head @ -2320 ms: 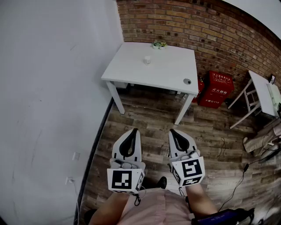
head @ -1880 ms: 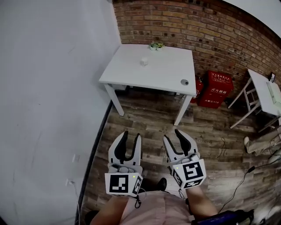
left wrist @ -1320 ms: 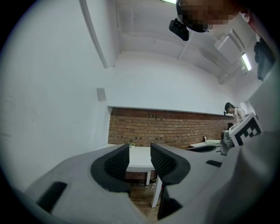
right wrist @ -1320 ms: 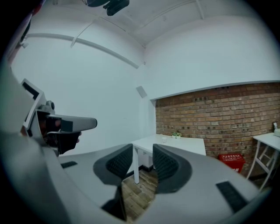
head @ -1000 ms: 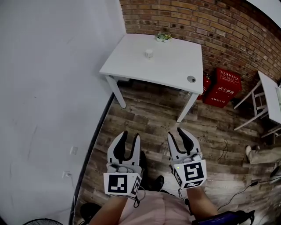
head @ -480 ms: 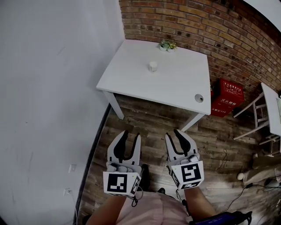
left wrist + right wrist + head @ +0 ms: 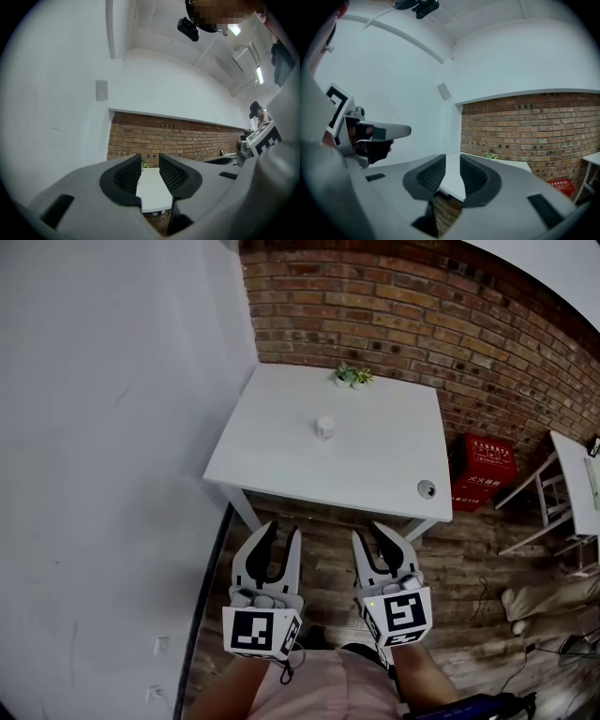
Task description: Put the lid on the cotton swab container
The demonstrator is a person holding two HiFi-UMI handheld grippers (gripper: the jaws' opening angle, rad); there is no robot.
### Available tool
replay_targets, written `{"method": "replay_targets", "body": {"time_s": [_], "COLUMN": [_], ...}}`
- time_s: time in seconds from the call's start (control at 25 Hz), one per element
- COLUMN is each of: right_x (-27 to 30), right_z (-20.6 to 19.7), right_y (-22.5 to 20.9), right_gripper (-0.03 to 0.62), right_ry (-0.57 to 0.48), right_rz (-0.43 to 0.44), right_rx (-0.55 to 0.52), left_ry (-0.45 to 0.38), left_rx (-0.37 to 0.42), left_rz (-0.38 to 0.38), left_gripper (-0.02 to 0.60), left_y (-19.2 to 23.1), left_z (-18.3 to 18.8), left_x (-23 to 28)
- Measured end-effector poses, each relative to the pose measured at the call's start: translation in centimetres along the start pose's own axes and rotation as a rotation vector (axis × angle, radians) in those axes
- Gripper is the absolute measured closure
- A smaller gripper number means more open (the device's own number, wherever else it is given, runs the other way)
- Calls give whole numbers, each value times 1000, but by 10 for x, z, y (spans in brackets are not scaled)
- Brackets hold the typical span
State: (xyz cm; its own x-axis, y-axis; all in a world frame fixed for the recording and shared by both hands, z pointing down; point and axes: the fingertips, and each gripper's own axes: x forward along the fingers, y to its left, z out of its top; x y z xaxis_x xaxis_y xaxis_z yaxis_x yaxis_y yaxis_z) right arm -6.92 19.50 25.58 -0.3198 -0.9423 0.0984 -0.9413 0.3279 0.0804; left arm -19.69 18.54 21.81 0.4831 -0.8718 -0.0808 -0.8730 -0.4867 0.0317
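Closer now to the white worktop (image 7: 375, 460), left claw (image 7: 281, 532) and right claw (image 7: 370, 532) have just been narrowing; both stand apart, empty. Swab container (image 7: 324, 427) stands mid-worktop, lid (image 7: 426, 488) near the right front corner. Red box (image 7: 484, 460) lettering unreadable.

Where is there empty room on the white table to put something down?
Almost the whole square white table is bare: the wide left half beside the white wall, and the stretch between the small white container and the small round lid. Only the back edge by the little green plant is tighter.
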Motion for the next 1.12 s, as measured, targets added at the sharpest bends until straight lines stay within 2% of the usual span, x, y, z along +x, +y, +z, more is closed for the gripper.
{"method": "replay_targets", "body": {"time_s": [0.64, 0.92, 1.12], "right_x": [42, 97, 149], "right_z": [-29, -51, -57], "right_y": [-37, -80, -114], "right_gripper": [505, 505, 505], "right_ry": [51, 81, 89], "right_rz": [-52, -49, -17], "right_rx": [39, 92, 115], "left_ry": [92, 129, 147], "left_rx": [-31, -33, -36], "left_rz": [-65, -93, -78], "left_gripper": [476, 476, 474], "left_y": [4, 11, 25], "left_z": [-45, -67, -76], "left_x": [58, 125, 183]}}
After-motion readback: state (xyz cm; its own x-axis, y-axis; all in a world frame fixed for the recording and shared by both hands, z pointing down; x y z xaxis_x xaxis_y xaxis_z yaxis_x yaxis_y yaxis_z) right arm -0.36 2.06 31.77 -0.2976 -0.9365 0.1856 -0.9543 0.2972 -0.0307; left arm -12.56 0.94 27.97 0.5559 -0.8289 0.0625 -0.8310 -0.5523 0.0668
